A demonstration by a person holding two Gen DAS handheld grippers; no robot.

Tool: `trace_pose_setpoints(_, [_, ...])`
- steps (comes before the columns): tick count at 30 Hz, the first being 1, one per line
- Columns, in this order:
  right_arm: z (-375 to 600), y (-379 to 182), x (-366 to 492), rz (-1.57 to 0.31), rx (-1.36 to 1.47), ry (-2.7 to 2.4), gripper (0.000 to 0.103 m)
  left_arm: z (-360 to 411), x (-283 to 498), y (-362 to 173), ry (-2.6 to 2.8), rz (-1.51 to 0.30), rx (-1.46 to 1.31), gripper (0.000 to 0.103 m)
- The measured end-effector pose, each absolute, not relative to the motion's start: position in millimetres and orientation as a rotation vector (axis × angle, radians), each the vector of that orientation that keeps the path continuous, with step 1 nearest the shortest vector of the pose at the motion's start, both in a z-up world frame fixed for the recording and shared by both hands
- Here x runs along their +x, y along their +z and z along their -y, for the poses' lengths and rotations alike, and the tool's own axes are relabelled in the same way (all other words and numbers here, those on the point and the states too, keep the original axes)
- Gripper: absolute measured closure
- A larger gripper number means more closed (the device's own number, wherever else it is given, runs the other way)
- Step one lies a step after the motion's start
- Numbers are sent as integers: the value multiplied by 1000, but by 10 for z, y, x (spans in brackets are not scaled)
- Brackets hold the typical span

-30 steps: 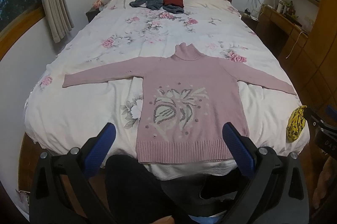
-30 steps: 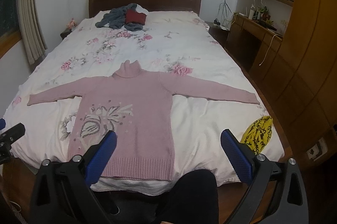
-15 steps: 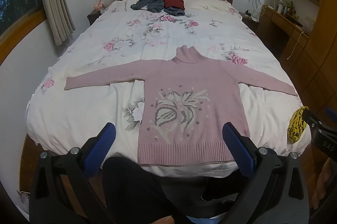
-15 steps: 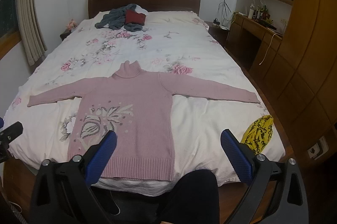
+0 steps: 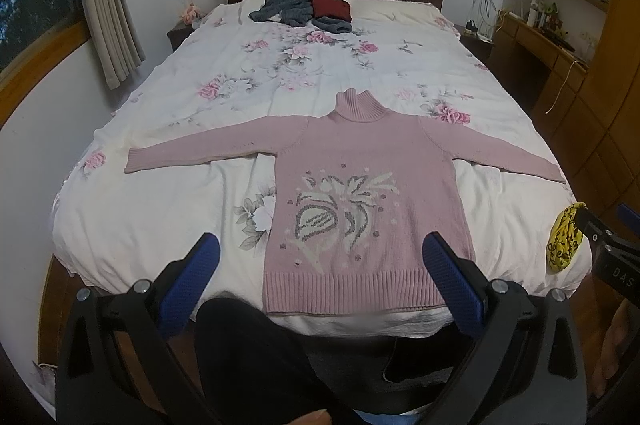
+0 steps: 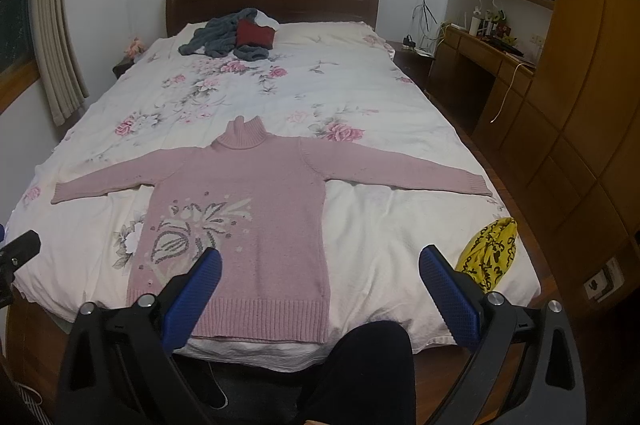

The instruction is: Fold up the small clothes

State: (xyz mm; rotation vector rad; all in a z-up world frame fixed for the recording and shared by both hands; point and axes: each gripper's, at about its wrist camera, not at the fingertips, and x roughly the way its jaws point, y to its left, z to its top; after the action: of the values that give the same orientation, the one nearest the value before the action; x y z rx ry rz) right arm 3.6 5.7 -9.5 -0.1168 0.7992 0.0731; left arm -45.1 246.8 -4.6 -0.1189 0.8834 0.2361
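Pink knit turtleneck sweater (image 5: 366, 193) is lying face up at the bed's (image 5: 168, 225) 6 o'clock edge, sleeves pointing to 9 and 3. Soft, limp, probably light; cuffs and ribbed hem are offering the best hold. Left gripper (image 5: 316, 263) and right gripper (image 6: 320, 273) are hovering wide apart, empty. No containers are showing; the yellow patterned bundle (image 6: 488, 251) is possibly cloth.

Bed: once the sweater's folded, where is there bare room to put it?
Free: the wide stretch of quilt between the sweater collar and the clothes pile; also under each sleeve. Crowded: the head end, and the near right corner with the yellow cloth.
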Motion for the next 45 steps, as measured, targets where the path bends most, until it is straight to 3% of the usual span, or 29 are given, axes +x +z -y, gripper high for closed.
trace_pose_setpoints(17, [20, -75, 85, -798, -118, 65, 4, -2502, -461, -27, 249, -872, -118, 3])
trace_pose_setpoints(33, [45, -274, 431, -827, -136, 46, 4, -2501, -154, -338, 247, -900, -100, 3])
trace_pose_setpoints(37, [362, -541, 785, -810, -18, 226, 4, -2487, 2, -641, 98, -864, -75, 3])
trace_pose_setpoints(41, [975, -919, 1361, -932, 169, 188, 4, -2493, 282, -1016, 12, -953, -119, 3])
trace_pose_setpoints(45, [1859, -1290, 1906, -961, 451, 137, 11, -2548, 524, -1294, -14, -986, -215, 3])
